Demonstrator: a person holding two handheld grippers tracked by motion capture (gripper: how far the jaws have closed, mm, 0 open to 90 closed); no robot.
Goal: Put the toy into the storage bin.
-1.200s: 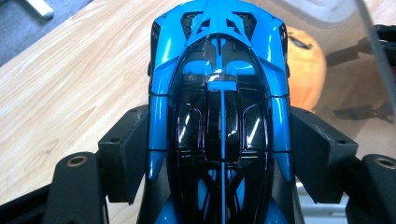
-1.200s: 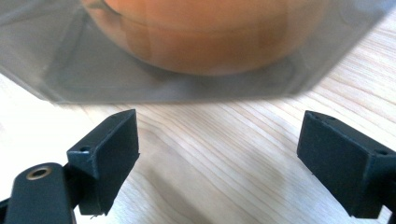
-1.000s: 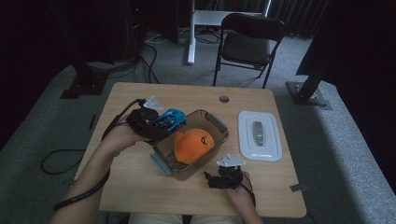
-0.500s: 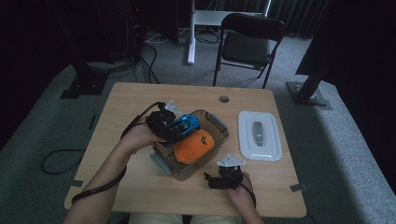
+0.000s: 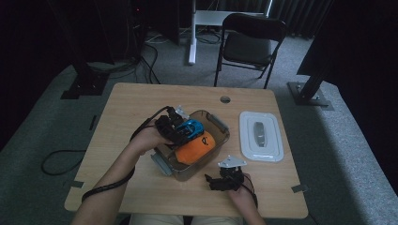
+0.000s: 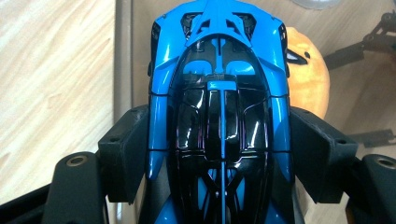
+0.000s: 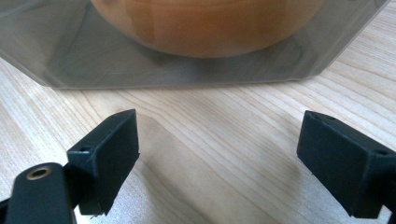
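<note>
No readable text, label, brand or number on anything.

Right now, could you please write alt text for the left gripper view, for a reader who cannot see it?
A blue and black toy car is clamped between the two black jaws of the left gripper. It is above the edge of a clear container holding an orange plush toy on a wooden table.

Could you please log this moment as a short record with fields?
held item: glossy blue and black toy car, clamped in left gripper
position: above clear plastic container
container contents: orange plush toy
right gripper: open, resting on wooden table, facing the container
lid: white rectangular lid, flat on the table, right of the container
</note>
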